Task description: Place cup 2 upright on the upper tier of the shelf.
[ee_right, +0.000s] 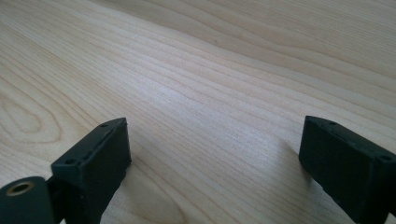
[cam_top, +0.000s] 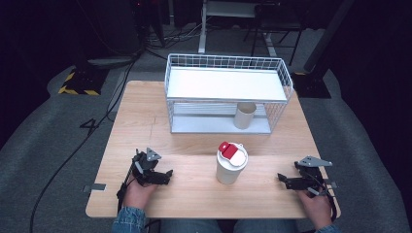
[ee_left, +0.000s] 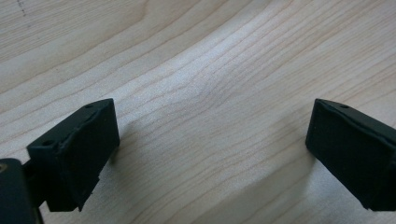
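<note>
The white paper cup with its red-and-white lid (cam_top: pixel 231 163) stands upright mid-desk between your hands, slightly nearer your right tongs (cam_top: pixel 284 180) than your left tongs (cam_top: pixel 167 174). Both tongs rest on the light wooden desk (cam_top: pixel 194 194), parted and empty.

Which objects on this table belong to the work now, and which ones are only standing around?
Belonging to the work:
- white cup with a red-and-white lid, the thing nearest both grippers
- left gripper, open, holding nothing
- right gripper, open, holding nothing

Only standing around:
- white wire rack with two shelves
- beige cardboard tube on its lower shelf
- wooden table
</note>
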The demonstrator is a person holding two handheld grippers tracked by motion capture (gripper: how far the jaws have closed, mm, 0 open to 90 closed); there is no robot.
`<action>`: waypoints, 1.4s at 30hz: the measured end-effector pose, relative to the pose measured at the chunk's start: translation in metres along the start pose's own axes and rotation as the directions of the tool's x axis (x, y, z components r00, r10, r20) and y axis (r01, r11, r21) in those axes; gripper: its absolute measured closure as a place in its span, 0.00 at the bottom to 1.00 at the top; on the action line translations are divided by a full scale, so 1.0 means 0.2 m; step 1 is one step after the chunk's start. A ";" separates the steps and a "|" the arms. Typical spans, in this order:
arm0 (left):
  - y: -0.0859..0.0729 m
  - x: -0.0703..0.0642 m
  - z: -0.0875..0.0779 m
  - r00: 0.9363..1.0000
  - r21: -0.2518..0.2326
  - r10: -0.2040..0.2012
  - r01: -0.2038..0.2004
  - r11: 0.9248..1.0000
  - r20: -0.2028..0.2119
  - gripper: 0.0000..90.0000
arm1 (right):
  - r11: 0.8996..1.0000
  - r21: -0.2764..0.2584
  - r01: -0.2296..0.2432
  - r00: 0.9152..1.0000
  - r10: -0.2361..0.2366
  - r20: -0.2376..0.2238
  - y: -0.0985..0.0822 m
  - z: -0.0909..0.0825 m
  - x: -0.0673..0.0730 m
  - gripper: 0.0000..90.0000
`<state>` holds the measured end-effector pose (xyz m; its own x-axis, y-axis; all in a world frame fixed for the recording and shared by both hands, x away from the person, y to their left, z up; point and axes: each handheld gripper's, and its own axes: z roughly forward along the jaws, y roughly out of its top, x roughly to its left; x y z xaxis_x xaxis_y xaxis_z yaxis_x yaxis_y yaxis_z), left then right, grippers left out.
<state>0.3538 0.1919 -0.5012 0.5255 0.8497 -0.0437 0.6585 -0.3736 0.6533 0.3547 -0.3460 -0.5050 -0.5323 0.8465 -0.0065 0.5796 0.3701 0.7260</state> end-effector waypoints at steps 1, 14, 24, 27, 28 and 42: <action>0.00 0.00 0.00 1.000 -0.012 -0.004 0.004 1.000 0.004 0.05 | 1.000 0.000 0.001 1.000 -0.001 0.000 0.00 0.00 0.00 0.10; 0.05 -0.05 -0.13 0.996 -0.178 0.045 -0.030 0.983 0.077 0.09 | 1.000 0.000 0.001 1.000 -0.001 0.000 0.00 0.00 0.00 0.11; 0.12 -0.16 -0.22 0.981 -0.285 0.118 -0.071 0.956 0.151 0.10 | 1.000 0.000 0.000 1.000 0.000 0.000 0.00 0.00 0.00 0.10; 0.15 -0.20 -0.23 0.976 -0.300 0.138 -0.083 0.950 0.168 0.10 | 1.000 0.000 0.001 1.000 -0.001 0.000 0.00 0.00 0.00 0.10; 0.15 -0.21 -0.24 0.973 -0.310 0.144 -0.084 0.947 0.178 0.10 | 1.000 0.000 0.000 1.000 0.000 0.000 0.00 0.00 0.00 0.10; 0.26 -0.44 -0.18 0.919 -0.366 0.235 -0.110 0.924 0.317 0.08 | 1.000 0.000 0.000 1.000 0.000 0.000 0.00 0.00 0.00 0.10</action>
<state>0.3226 0.1116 -0.4356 0.8081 0.5753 -0.1263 0.3537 -0.3026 0.8851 0.3547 -0.3460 -0.5051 -0.5325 0.8464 -0.0065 0.5794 0.3701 0.7261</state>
